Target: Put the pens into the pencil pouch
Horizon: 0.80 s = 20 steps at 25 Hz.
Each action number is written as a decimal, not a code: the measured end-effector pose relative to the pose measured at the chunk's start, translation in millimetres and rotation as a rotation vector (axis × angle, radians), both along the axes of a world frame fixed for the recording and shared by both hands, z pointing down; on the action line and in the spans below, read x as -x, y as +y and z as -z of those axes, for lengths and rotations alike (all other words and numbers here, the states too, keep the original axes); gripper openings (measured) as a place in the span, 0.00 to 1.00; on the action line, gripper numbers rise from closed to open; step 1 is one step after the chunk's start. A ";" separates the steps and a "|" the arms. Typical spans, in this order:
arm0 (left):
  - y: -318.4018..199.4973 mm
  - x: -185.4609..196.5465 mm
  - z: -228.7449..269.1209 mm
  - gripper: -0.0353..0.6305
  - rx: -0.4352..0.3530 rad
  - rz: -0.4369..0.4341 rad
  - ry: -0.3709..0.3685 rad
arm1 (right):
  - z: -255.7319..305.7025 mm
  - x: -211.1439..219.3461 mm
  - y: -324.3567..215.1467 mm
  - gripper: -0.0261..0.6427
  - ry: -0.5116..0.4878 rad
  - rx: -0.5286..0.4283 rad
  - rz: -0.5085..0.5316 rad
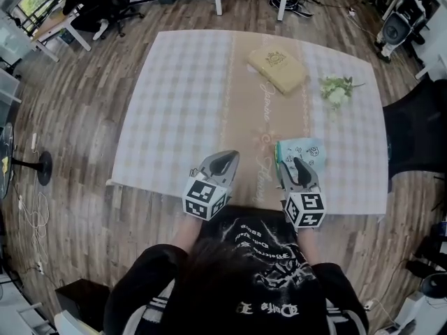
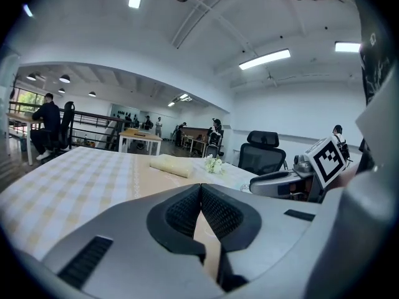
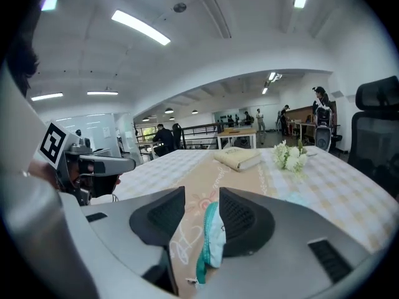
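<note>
Head view: the left gripper point(image 1: 225, 160) and right gripper point(image 1: 299, 166) hang at the table's point(image 1: 174, 103) near edge, the right over a teal pencil pouch point(image 1: 311, 151). Left gripper view: the jaws meet at their tips. Right gripper view: the jaws stand narrowly apart with the pouch's edge between them, seemingly against one pad only.

The floor point(image 1: 77, 110) is wood plank. A table point(image 1: 174, 103) under a pale checked cloth stands on it, with a black office chair point(image 1: 419, 135) just beside its right edge. Linear lights point(image 2: 265, 59) run across the white ceiling point(image 2: 206, 17), and a dark railing point(image 2: 93, 126) and a desk point(image 2: 140, 134) stand beyond.
</note>
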<state>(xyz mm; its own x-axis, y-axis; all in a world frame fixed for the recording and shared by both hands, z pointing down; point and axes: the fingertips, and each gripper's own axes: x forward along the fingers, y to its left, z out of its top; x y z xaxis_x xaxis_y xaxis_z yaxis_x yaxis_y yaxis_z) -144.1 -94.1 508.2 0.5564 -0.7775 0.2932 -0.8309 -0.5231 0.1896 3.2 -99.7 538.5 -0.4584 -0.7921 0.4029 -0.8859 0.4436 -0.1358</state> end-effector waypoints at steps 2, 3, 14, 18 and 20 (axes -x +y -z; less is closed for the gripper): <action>0.4 1.1 4.2 0.08 -0.019 -0.006 -0.002 | 13.5 2.3 -1.2 0.28 0.016 -0.054 0.000; 0.8 2.1 7.1 0.08 -0.028 -0.006 0.001 | 19.5 3.4 -1.5 0.26 0.024 -0.078 -0.001; -8.4 21.7 17.9 0.08 -0.053 0.014 0.032 | 51.4 12.4 -14.8 0.05 0.050 -0.199 -0.046; 4.3 27.2 17.0 0.08 -0.060 0.013 0.029 | 52.1 19.3 -3.5 0.05 0.037 -0.203 -0.019; 6.1 28.5 17.1 0.08 -0.062 0.009 0.027 | 51.1 22.7 -1.6 0.05 0.041 -0.201 -0.012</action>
